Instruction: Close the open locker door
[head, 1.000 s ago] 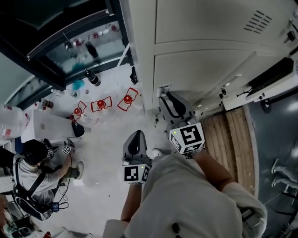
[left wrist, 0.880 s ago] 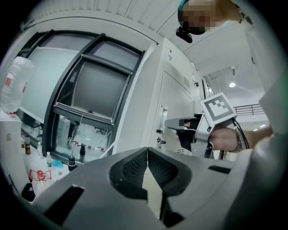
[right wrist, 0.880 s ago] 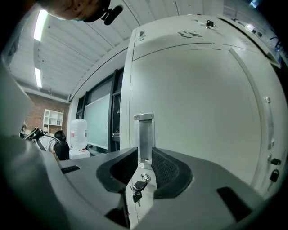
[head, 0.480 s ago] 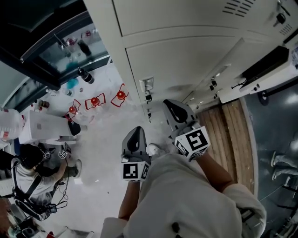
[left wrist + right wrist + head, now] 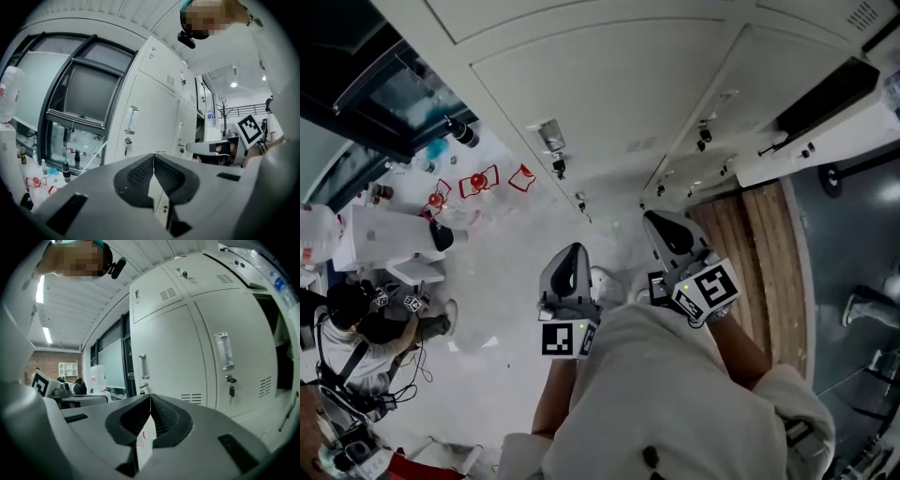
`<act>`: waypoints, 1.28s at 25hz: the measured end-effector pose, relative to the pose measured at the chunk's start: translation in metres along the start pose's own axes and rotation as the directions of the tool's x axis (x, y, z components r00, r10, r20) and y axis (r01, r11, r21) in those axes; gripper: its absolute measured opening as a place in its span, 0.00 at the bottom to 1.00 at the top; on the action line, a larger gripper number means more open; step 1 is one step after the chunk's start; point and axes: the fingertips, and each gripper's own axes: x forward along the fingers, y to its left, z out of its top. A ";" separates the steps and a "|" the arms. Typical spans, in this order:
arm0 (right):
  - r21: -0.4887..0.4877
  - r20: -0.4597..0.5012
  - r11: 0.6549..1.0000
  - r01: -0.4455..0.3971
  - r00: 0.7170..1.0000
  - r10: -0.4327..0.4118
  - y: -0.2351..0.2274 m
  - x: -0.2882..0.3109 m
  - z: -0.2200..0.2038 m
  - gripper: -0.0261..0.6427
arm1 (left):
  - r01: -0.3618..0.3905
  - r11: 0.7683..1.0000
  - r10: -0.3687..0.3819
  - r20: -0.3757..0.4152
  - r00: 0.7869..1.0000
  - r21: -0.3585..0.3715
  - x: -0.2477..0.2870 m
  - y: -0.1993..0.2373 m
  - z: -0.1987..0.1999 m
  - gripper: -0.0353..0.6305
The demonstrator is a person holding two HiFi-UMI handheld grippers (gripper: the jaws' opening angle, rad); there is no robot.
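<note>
A row of pale grey lockers fills the top of the head view. One locker at the far right stands open, with a dark inside and its door seen edge-on, swung outward. My left gripper is shut and empty, with its pads meeting at the tip. My right gripper is shut too, its jaws having just been closing. A small white tab with a red mark shows in the gap behind its pads. Both grippers hang in the air short of the closed doors, away from the open one.
A closed door's handle and a key sit on the locker fronts. A person crouches on the floor at left beside a white box. Red objects lie near a dark glass cabinet. A wooden strip runs along at right.
Both grippers have drawn back from the locker front and shifted right along it. The handle that was by the right gripper's tips now lies up and to the left.
</note>
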 end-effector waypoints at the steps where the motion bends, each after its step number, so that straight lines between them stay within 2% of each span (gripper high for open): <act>1: 0.003 -0.005 1.000 0.008 1.000 -0.008 -0.004 -0.013 -0.004 0.08 | 0.004 1.000 -0.004 -0.005 1.000 0.008 -0.002 -0.009 -0.001 0.07; 10: 0.034 0.009 0.999 0.042 0.999 -0.042 -0.025 -0.132 -0.021 0.08 | 0.015 0.999 -0.014 -0.025 1.000 0.045 -0.039 -0.100 -0.014 0.07; 15: 0.044 0.044 0.999 0.019 0.999 -0.021 -0.019 -0.170 -0.024 0.08 | 0.002 0.998 0.000 -0.042 0.999 0.063 -0.066 -0.131 -0.020 0.07; 21: 0.048 0.112 0.999 -0.009 0.994 0.003 0.002 -0.196 -0.023 0.08 | -0.015 0.998 0.018 -0.040 0.999 0.069 -0.091 -0.147 -0.022 0.07; 27: 0.020 0.126 1.000 0.020 0.992 -0.023 0.022 -0.213 -0.018 0.08 | 0.039 0.996 -0.037 -0.019 0.999 0.075 -0.102 -0.152 -0.016 0.07; 32: 0.034 0.101 0.998 0.051 0.993 -0.054 0.059 -0.205 -0.024 0.08 | 0.085 0.995 -0.083 -0.025 0.996 0.059 -0.123 -0.133 -0.013 0.07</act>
